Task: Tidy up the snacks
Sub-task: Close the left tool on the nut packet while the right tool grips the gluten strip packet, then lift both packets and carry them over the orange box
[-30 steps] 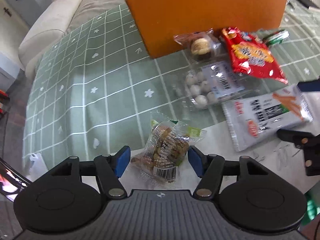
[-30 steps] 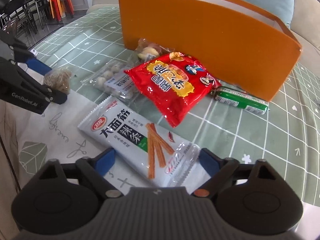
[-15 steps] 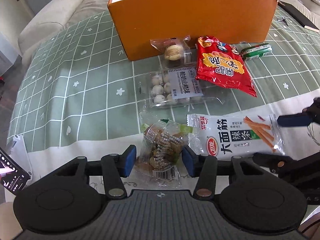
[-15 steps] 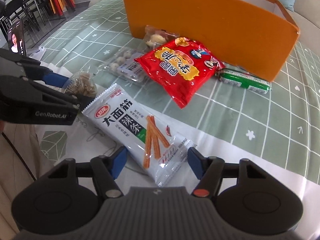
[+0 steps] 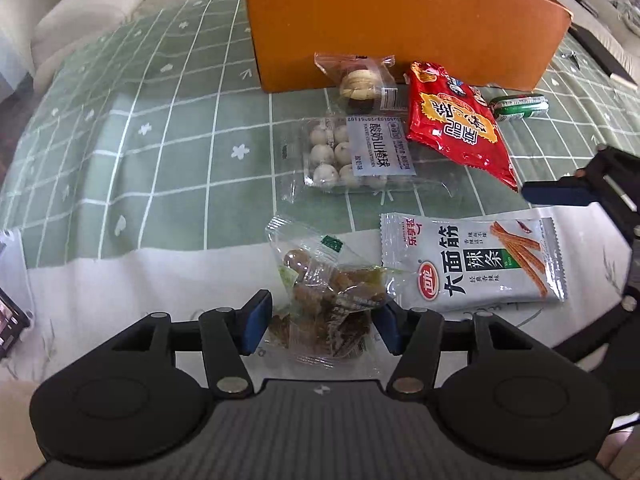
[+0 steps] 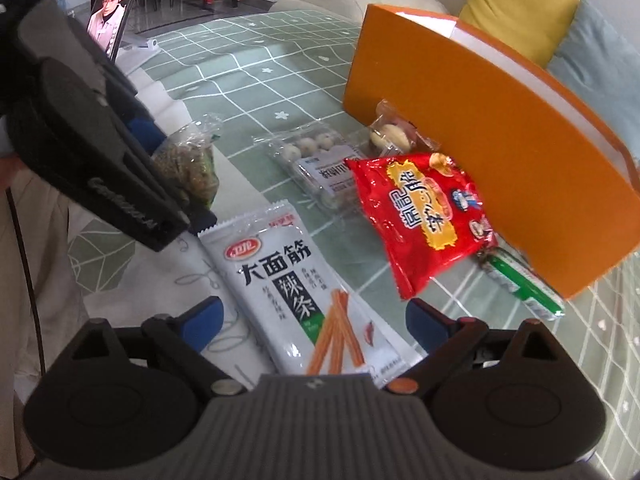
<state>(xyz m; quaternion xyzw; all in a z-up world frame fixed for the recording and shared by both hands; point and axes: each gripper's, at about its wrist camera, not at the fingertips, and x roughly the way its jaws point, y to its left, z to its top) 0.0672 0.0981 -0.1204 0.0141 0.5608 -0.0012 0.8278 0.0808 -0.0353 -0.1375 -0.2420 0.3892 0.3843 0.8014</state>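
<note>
My left gripper [image 5: 322, 322] has its blue pads on either side of a clear bag of brown snacks [image 5: 328, 292]; the right pad touches the bag and a small gap shows at the left. My right gripper [image 6: 314, 326] is open around the near end of a grey-white spicy-strip packet [image 6: 298, 292], also seen in the left wrist view [image 5: 476, 262]. Further off lie a red chip bag [image 5: 456, 122], a clear tray of white balls [image 5: 352, 152], a wrapped pastry [image 5: 360, 84] and a green packet [image 5: 520, 106]. An orange box [image 5: 400, 28] stands behind them.
The table has a green checked cloth [image 5: 160, 140] with a white patterned cloth [image 5: 120, 292] at the near edge. A phone on a stand [image 6: 114, 20] shows at the left in the right wrist view. Sofa cushions [image 6: 516, 24] lie behind the box.
The left pads have narrowed around the brown snack bag. The right gripper narrowed half a second ago, then widened and moved closer over the spicy-strip packet.
</note>
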